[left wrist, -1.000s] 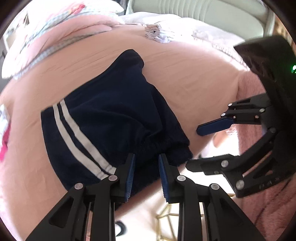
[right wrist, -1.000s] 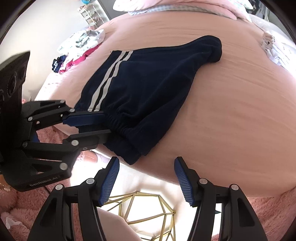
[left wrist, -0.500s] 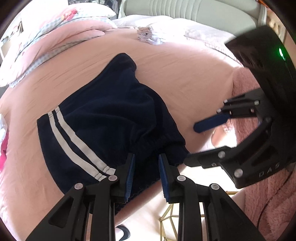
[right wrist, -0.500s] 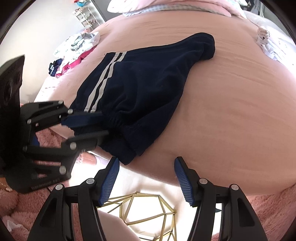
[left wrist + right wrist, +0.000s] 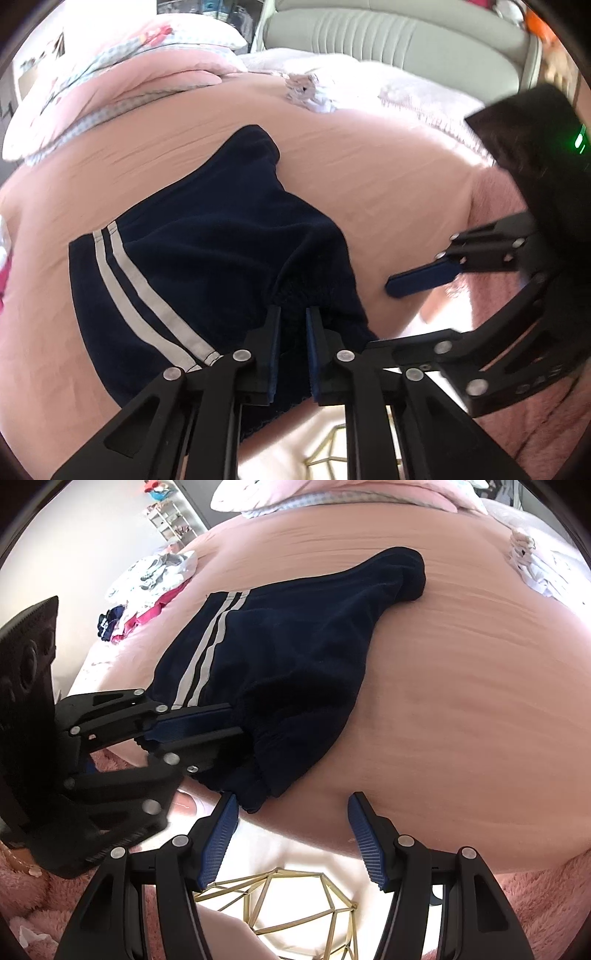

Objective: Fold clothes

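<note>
A wide bed covered in a smooth salmon-pink sheet (image 5: 461, 686) fills both views. On it, close to the near edge, lies a pair of dark navy fleece shorts with two white side stripes (image 5: 207, 251), flat but rumpled. Their long axis runs from the gathered elastic waistband at the near edge away toward a bunched leg end farther up the bed, slanting rightward in both wrist views.

The left gripper (image 5: 293, 325) sits on the waistband near the striped side. Its jaws have just been closing, and the blue pads now pinch the dark gathered fabric between them.

The right gripper (image 5: 291, 812) hangs just off the bed's edge, jaws spread with nothing between them. The loose waistband corner lies just beyond its left fingertip (image 5: 221, 823), slightly to the left and ahead, not touching.

So the left hand is already on the cloth; the right probably needs a short reach forward and leftward to catch that corner before any fold is lifted.
</note>
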### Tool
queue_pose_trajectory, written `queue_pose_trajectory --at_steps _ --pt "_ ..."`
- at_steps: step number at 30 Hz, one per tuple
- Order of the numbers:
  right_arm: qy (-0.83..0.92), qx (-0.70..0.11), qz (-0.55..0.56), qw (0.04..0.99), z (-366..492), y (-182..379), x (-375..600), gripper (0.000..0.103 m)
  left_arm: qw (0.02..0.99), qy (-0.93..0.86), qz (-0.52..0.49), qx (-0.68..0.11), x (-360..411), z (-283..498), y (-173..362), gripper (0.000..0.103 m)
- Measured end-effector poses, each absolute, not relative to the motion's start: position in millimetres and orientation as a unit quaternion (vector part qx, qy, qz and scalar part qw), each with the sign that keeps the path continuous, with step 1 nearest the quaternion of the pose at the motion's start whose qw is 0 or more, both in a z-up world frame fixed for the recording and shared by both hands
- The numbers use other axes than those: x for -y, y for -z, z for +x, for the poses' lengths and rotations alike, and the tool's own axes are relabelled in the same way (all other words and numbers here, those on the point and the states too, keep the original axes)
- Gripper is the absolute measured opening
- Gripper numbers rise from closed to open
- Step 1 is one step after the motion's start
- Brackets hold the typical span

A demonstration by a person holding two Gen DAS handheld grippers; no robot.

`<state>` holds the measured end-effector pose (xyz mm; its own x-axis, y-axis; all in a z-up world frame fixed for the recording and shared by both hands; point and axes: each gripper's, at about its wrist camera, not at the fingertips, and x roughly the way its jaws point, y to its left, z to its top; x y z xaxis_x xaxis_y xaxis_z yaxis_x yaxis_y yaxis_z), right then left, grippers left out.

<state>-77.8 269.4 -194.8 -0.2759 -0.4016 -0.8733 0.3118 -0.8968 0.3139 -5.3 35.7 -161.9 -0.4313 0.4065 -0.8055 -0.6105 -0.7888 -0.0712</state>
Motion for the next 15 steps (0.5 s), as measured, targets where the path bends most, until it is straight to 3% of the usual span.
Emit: queue_pose_trajectory --at_steps 10,15 --pt "0.820 0.025 0.532 0.210 -86.1 196.7 -259.5 0.061 0.319 -0.841 -0.435 -0.044 -18.8 -3.6 149.8 0.008" --pt "0.835 0.032 0.519 0.179 -80.8 188.4 -273.2 0.061 0.330 -0.828 -0.448 -0.070 -25.2 4.9 158.1 0.009"
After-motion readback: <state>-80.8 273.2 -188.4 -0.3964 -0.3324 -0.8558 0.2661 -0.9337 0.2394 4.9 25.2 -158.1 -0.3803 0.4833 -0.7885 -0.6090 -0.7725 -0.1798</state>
